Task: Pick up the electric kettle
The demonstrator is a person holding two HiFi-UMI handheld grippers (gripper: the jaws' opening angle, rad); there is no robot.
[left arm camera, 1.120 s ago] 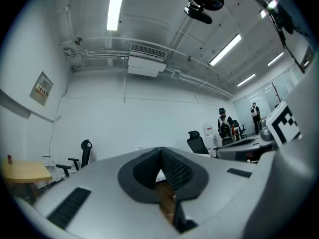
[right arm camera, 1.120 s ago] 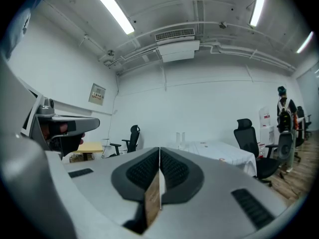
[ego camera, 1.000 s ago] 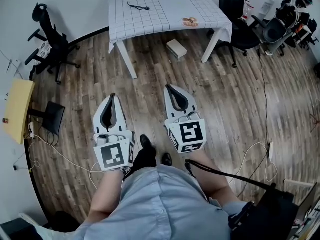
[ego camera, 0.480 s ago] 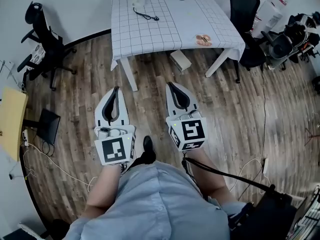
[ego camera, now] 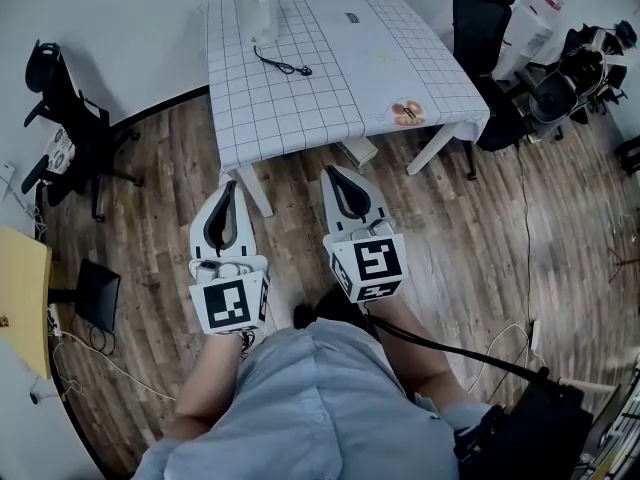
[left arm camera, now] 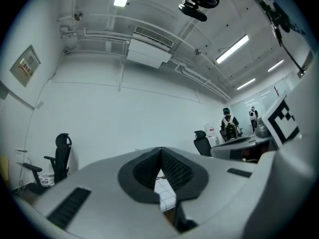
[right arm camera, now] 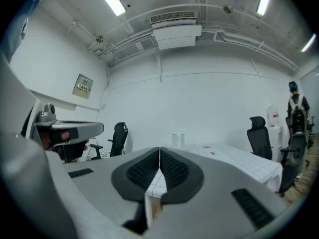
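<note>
The electric kettle point(ego camera: 257, 11), pale and tall, stands near the far left corner of the table with the white grid cloth point(ego camera: 340, 58); the right gripper view shows the kettle point(right arm camera: 178, 140) small, straight ahead. A black cord point(ego camera: 283, 65) lies on the cloth just in front of it. My left gripper point(ego camera: 230, 185) and right gripper point(ego camera: 332, 172) are held side by side, level, pointing at the table's near edge, well short of the kettle. Both are shut with nothing between their pads point(left arm camera: 169, 169) point(right arm camera: 149, 169).
A small box point(ego camera: 358, 151) sits on the floor under the table. Black office chairs point(ego camera: 60, 138) point(ego camera: 480, 38) flank it left and right. A round brown item point(ego camera: 407, 114) lies on the cloth's right side. Cables point(ego camera: 500, 313) trail over the wood floor; a yellow table point(ego camera: 20, 288) stands at left.
The table and kettle have come nearer in the head view as the person walks toward them. Both grippers kept their side-by-side pose and stayed shut.
</note>
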